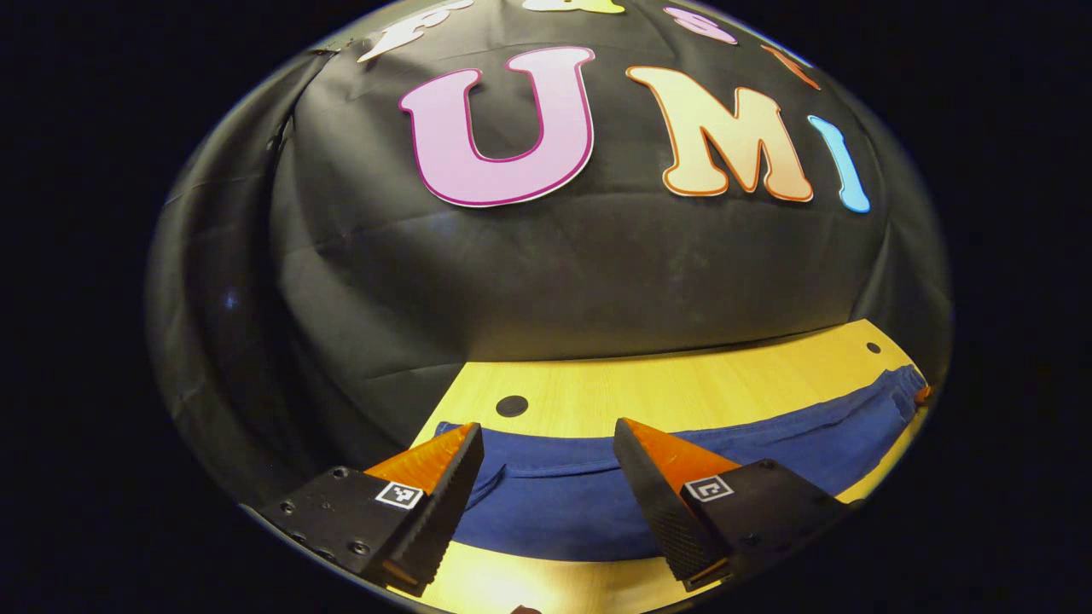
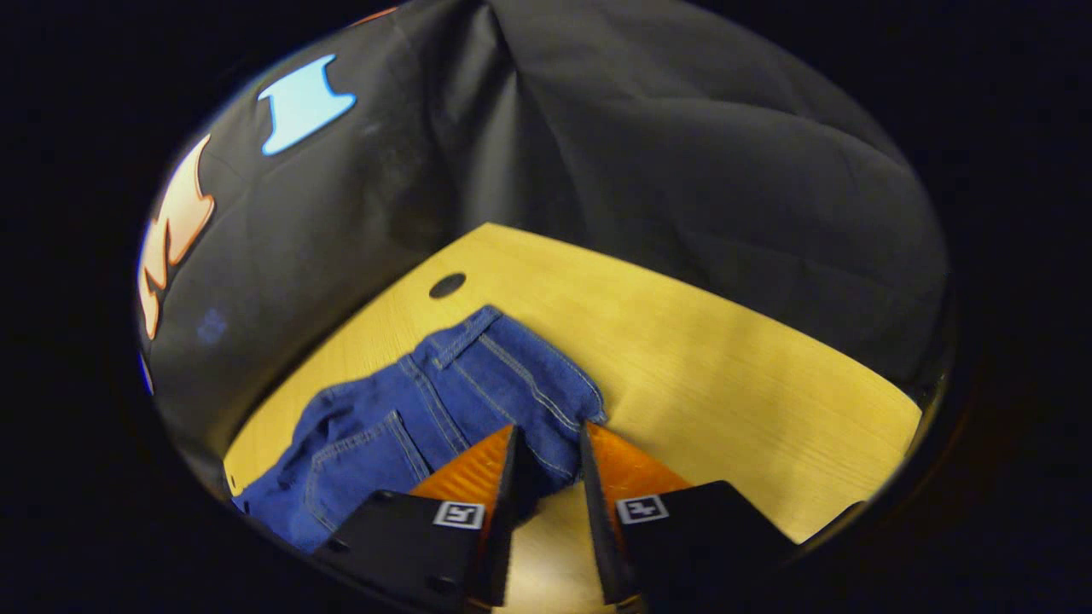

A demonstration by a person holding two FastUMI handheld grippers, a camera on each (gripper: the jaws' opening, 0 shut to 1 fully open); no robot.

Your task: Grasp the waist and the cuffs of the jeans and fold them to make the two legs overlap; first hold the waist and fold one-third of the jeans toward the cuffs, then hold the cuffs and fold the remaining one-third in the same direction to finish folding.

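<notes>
Jeans (image 2: 444,401) flat on table (image 2: 725,375), far end cut off, left hand-held gripper (image 1: 546,460) wide apart, right hand-held gripper (image 2: 550,452) narrowed over hem, contact unclear

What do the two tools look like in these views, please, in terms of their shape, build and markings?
Each tool, left tool and right tool, has two wedge-shaped fingers tapering forward from boxy black bodies. The inner gripping faces are ribbed. Each finger base carries a small square black-and-white marker, and screw heads show on the left tool's body. No cables or sleeves are visible.
</notes>
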